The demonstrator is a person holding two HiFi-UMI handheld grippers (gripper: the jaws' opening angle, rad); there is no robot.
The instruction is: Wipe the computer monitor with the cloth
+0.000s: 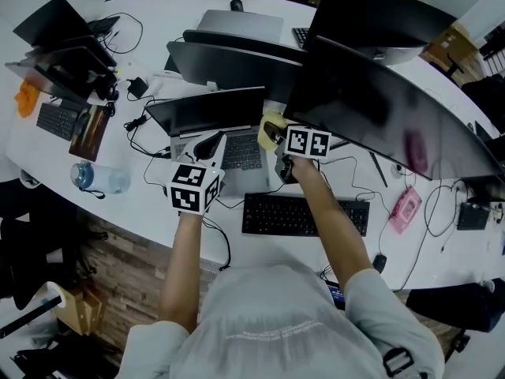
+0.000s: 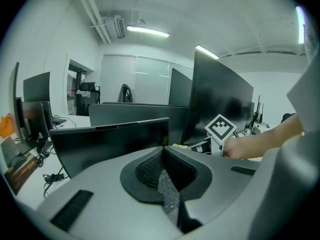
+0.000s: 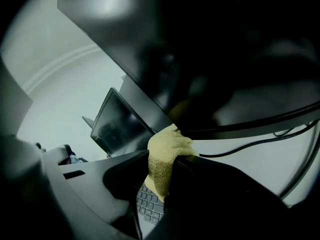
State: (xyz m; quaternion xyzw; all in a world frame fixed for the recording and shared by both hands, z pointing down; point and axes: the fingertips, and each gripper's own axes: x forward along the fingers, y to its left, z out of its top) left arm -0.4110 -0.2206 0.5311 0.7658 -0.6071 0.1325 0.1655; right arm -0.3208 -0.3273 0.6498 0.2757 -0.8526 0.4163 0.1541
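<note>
- Right gripper (image 3: 162, 176): jaws clamped on a folded yellow cloth (image 3: 167, 154). A wad stands proud of the tips, probably so that fabric rather than jaw meets the glass.
- The cloth sits at the lower left corner of the big curved monitor (image 1: 394, 109), above the far right corner of the open laptop (image 1: 213, 113). It looks pressed to the screen's bottom edge, but contact isn't certain.
- The corner position reads as the start or end of a stroke. Most of the dark panel stretches away to the right.
- Left gripper (image 2: 164, 154): tips closed together with nothing between them. It is parked over the laptop's keys, left of the working hand, apparently idle and out of the wiping path.
- The person leans in over the near edge of the white desk (image 1: 150, 204), right arm reaching across the black keyboard (image 1: 304, 214).
- Counts:
  - Two grippers and one cloth.
  - One curved monitor being wiped, with a second large dark screen just behind it on the far side.
  - One more dark panel behind the laptop, and at least two small screens at far left.
  - One open laptop here, plus a grey one, seemingly closed, at the far side.
  - One full keyboard near, and a smaller one at left.
  - One water bottle (image 1: 99, 178) lying at the near left.
</note>
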